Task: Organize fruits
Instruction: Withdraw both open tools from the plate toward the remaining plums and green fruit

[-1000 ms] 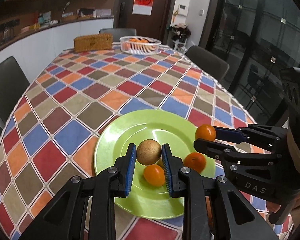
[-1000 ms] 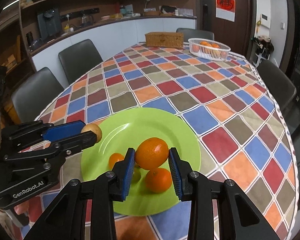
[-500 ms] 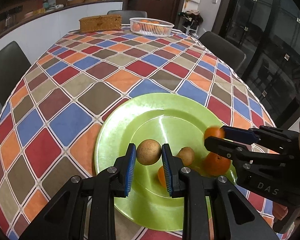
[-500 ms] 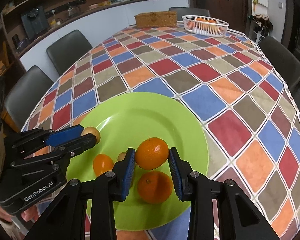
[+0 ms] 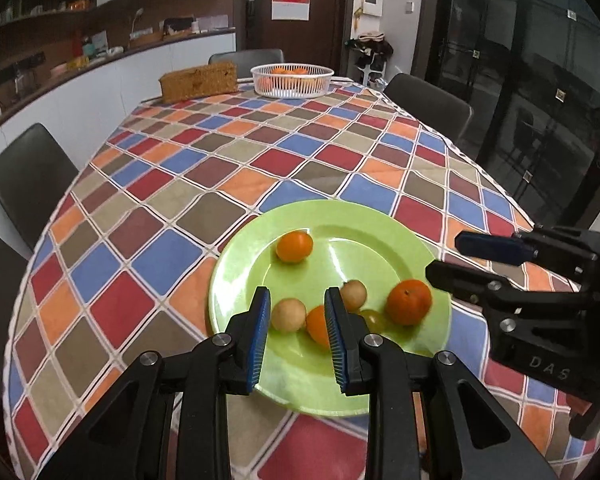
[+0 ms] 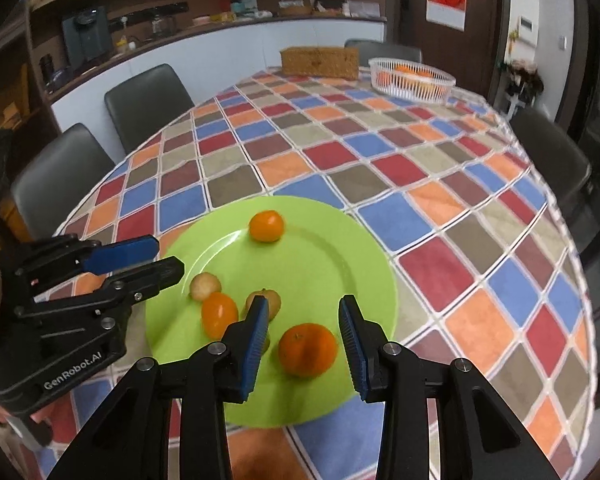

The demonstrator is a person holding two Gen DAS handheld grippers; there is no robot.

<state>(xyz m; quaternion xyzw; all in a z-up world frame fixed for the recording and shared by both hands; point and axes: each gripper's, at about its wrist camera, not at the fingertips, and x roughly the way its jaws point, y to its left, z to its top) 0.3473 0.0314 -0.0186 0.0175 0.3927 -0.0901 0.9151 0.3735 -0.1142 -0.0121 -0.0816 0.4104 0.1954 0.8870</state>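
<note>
- The left claw [image 5: 296, 324] stands spread above the near rim of the round lime-green plate [image 5: 352, 216], gripping nothing; its blue pads frame a small round tan fruit [image 5: 288, 315] and a small oval orange fruit [image 5: 318, 325] lying on the plate.
- The right claw [image 6: 303, 332] is likewise spread and empty, with the large round orange [image 6: 307, 350] resting on the plate between its fingers, touching neither.
- A second tan fruit [image 5: 354, 295] and a small greenish fruit [image 5: 374, 319] lie just beside the oval orange one; the greenish one is partly hidden.
- A small round tangerine [image 6: 266, 226] sits apart on the plate's far side.
- The plate rests on the worktop under a checked multicolour tablecloth [image 6: 380, 160].
- At the far end stand a white slatted basket [image 5: 292, 80] holding orange fruit and a woven brown box [image 5: 198, 82].
</note>
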